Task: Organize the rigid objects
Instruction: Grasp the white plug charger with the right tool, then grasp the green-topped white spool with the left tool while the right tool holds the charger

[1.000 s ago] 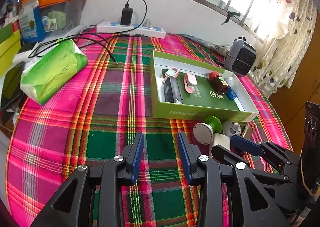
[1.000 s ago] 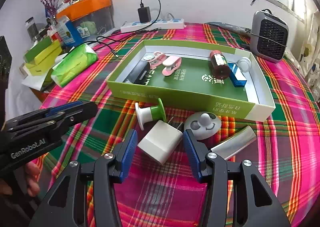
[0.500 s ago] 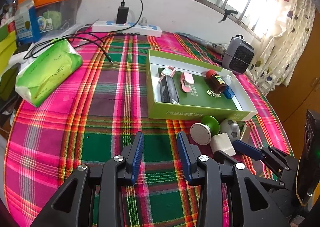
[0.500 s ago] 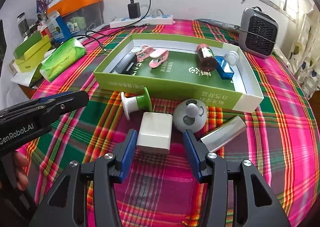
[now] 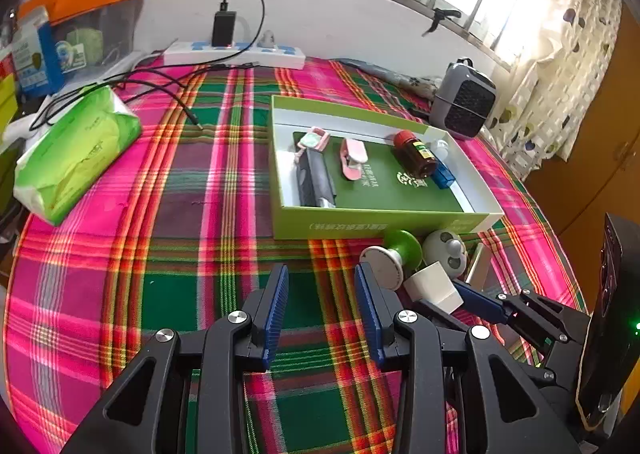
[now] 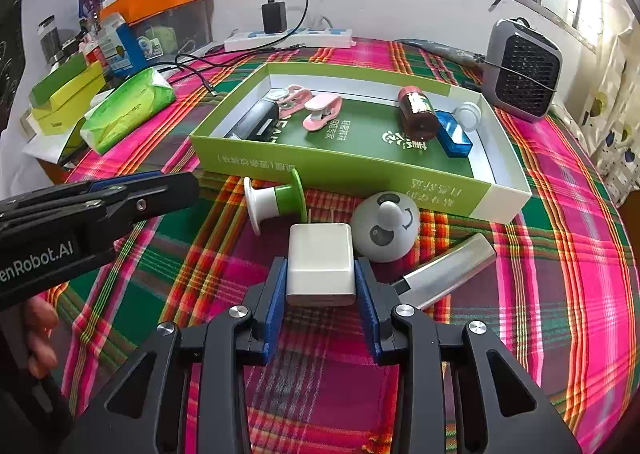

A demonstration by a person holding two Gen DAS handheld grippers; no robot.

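Observation:
A white plug charger (image 6: 320, 254) lies on the plaid cloth in front of the green box (image 6: 340, 174). My right gripper (image 6: 320, 268) is shut on it, both blue pads pressed to its sides. Beside it are a green-and-white spool (image 6: 276, 202), a round grey gadget (image 6: 386, 226) and a silver bar (image 6: 448, 274). Inside the box lie a brown bottle (image 6: 416, 114), a blue piece (image 6: 452, 134), pink clips (image 6: 322, 112) and a black item (image 6: 256, 122). My left gripper (image 5: 320, 274) hovers open over bare cloth, left of the spool (image 5: 394, 258) and the charger (image 5: 434, 288).
A green tissue pack (image 6: 128, 110) and stacked yellow-green boxes (image 6: 64, 94) sit at the left. A power strip (image 6: 288, 40) with cables lies at the back wall. A grey heater (image 6: 520, 70) stands at the back right. A hand (image 6: 40, 334) holds the left tool.
The right gripper moved forward around the white charger and closed on it. The charger turned square to the fingers. The left gripper stayed open, drifting slightly.

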